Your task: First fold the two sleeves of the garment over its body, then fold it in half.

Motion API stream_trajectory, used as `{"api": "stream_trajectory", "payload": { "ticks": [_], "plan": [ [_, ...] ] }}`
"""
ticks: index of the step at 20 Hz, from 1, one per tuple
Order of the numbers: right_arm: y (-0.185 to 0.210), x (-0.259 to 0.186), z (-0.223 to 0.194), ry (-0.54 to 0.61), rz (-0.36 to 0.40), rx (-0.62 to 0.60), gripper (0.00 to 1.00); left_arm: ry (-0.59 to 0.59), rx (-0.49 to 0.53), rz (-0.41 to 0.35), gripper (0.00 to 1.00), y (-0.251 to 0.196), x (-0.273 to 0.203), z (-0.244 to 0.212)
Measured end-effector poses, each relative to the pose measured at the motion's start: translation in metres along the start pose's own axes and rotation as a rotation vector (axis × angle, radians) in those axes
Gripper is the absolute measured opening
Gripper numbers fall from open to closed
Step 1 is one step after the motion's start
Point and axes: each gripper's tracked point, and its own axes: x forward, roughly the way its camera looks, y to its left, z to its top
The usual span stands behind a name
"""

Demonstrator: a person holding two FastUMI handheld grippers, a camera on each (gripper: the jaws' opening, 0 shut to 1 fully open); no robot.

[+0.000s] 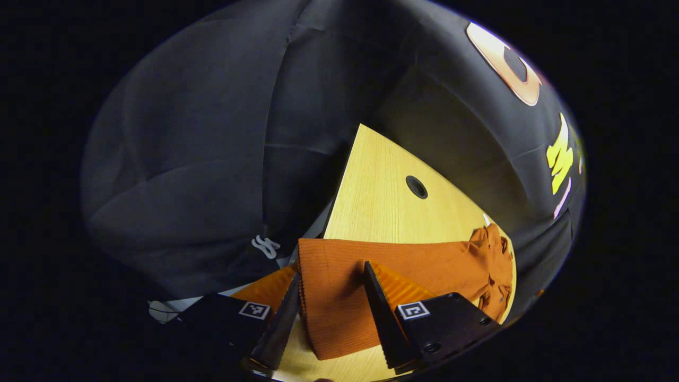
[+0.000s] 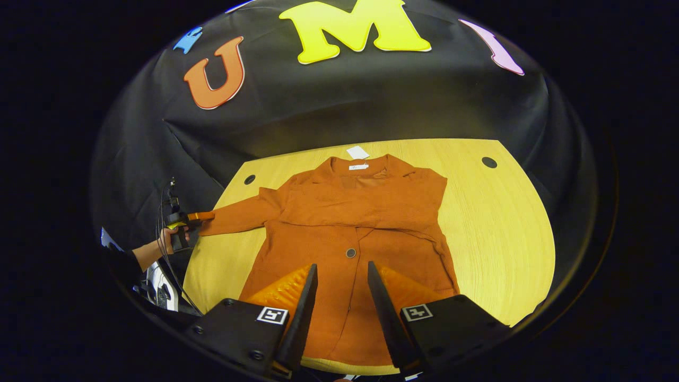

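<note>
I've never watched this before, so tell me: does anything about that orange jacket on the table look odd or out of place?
Nothing damaged. The jacket lies lopsided on the table: one sleeve is already folded across the chest, while the other sleeve stretches out to the table's edge, its cuff at the left gripper.

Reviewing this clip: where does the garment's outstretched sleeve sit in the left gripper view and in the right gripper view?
Left gripper view: the sleeve runs up from the bottom centre, its cuff end between the left tool fingers.
Right gripper view: the same sleeve stretches out at left of centre, its cuff at the far-off left tool.
Shared landmark: the garment's collar, at the right edge in the left gripper view, top centre in the right gripper view.
</note>
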Motion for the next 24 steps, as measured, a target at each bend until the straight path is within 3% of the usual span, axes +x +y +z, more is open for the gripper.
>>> {"api": "stream_trajectory", "payload": {
  "ticks": [1, 2, 3, 4, 5, 6, 7, 8, 9, 10, 11, 12, 15, 16, 17, 19, 20, 21, 23, 24],
  "plan": [
    [-0.001, 0.000, 0.000, -0.003, -0.001, 0.007, 0.56, -0.002, 0.009, 0.024, 0.69, 0.003, -0.001, 0.001],
    [-0.004, -0.001, 0.000, -0.003, -0.002, 0.013, 0.63, -0.007, 0.012, 0.051, 0.67, 0.005, -0.002, 0.004],
    [-0.007, -0.003, 0.000, -0.003, -0.004, 0.020, 0.63, -0.015, 0.017, 0.078, 0.65, 0.008, -0.004, 0.007],
    [-0.012, -0.006, 0.000, -0.005, -0.004, 0.028, 0.63, -0.023, 0.019, 0.106, 0.34, 0.010, -0.007, 0.009],
    [-0.016, -0.007, 0.000, -0.006, -0.001, 0.037, 0.63, -0.031, 0.020, 0.138, 0.27, 0.014, -0.011, 0.011],
    [-0.020, -0.009, -0.001, -0.008, 0.003, 0.045, 0.63, -0.033, 0.015, 0.145, 0.13, 0.014, -0.017, 0.012],
    [-0.023, -0.010, -0.001, -0.008, 0.005, 0.051, 0.56, -0.031, 0.005, 0.114, 0.00, 0.002, -0.019, 0.012],
    [-0.023, -0.010, -0.003, -0.009, 0.011, 0.056, 0.63, -0.029, -0.009, 0.062, 0.03, -0.015, -0.024, 0.013],
    [-0.023, -0.012, -0.002, -0.014, 0.019, 0.058, 0.56, -0.033, 0.000, 0.047, 0.03, -0.026, -0.025, 0.014],
    [-0.022, -0.015, -0.003, -0.018, 0.028, 0.057, 0.63, -0.051, 0.015, 0.033, 0.03, -0.037, -0.029, 0.019],
    [-0.021, -0.017, -0.003, -0.024, 0.040, 0.055, 0.63, -0.069, 0.030, 0.022, 0.03, -0.049, -0.034, 0.026],
    [-0.020, -0.021, -0.003, -0.032, 0.054, 0.049, 0.56, -0.080, 0.044, 0.012, 0.03, -0.061, -0.042, 0.032],
    [-0.017, -0.030, 0.000, -0.053, 0.098, 0.034, 0.63, -0.087, 0.093, 0.022, 0.03, -0.108, -0.070, 0.044],
    [-0.016, -0.035, 0.001, -0.063, 0.117, 0.032, 0.63, -0.089, 0.103, 0.012, 0.10, -0.130, -0.077, 0.047],
    [-0.017, -0.040, 0.005, -0.076, 0.133, 0.028, 0.63, -0.096, 0.112, -0.001, 0.02, -0.151, -0.085, 0.050],
    [-0.023, -0.055, 0.012, -0.117, 0.150, 0.009, 0.63, -0.105, 0.134, -0.031, 0.02, -0.196, -0.098, 0.054],
    [-0.027, -0.062, 0.015, -0.144, 0.157, -0.002, 0.58, -0.107, 0.148, -0.045, 0.02, -0.219, -0.102, 0.053],
    [-0.033, -0.070, 0.021, -0.173, 0.159, -0.015, 0.71, -0.108, 0.166, -0.064, 0.03, -0.243, -0.106, 0.052],
    [-0.048, -0.086, 0.025, -0.214, 0.155, -0.039, 0.70, -0.124, 0.220, -0.094, 0.02, -0.293, -0.111, 0.053],
    [-0.056, -0.095, 0.026, -0.234, 0.157, -0.046, 0.77, -0.133, 0.243, -0.108, 0.03, -0.317, -0.114, 0.053]
  ]
}}
